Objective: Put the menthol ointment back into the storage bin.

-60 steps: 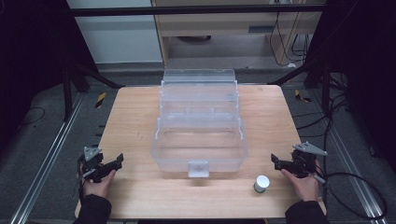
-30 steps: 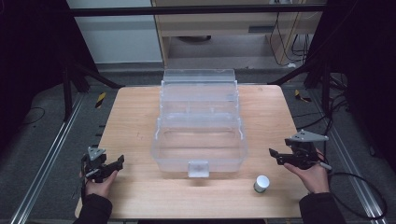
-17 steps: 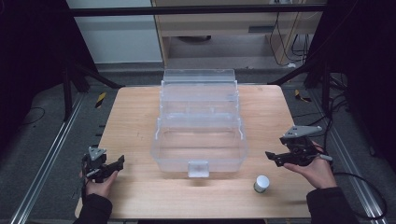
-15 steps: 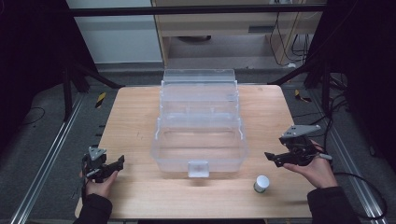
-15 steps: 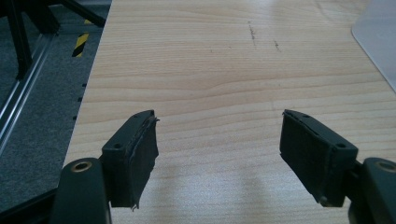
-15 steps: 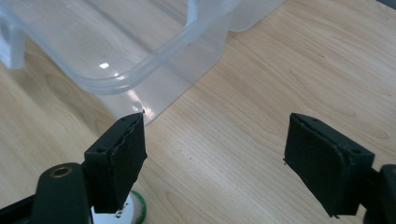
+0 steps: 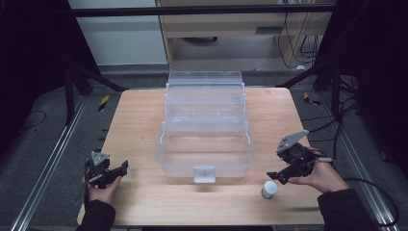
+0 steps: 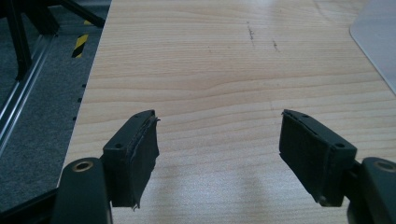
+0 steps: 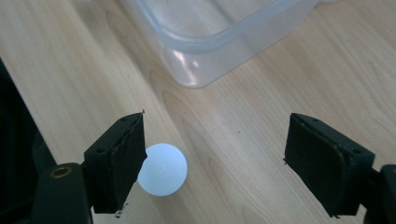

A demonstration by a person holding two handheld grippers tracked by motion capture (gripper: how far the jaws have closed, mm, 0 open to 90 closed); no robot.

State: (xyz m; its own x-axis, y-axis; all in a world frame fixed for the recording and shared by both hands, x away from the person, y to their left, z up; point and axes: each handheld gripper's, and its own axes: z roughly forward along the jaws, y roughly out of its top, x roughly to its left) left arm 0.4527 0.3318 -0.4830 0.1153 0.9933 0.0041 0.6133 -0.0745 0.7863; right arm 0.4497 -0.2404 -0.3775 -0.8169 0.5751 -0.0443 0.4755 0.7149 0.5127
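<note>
Item: small round white-capped jar, standing on the pale wooden table near its front edge, just below your right gripper, whose jaws were spread and had just been opening, nothing between them. Your left gripper: spread, empty. Clear plastic box: mid-table.

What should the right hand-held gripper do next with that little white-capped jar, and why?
Probably shift sideways and lower until the jar sits between its jaws. The right hand-held gripper is open above the table, and the jar stands beside one pad, off-centre, near the clear plastic box.
</note>
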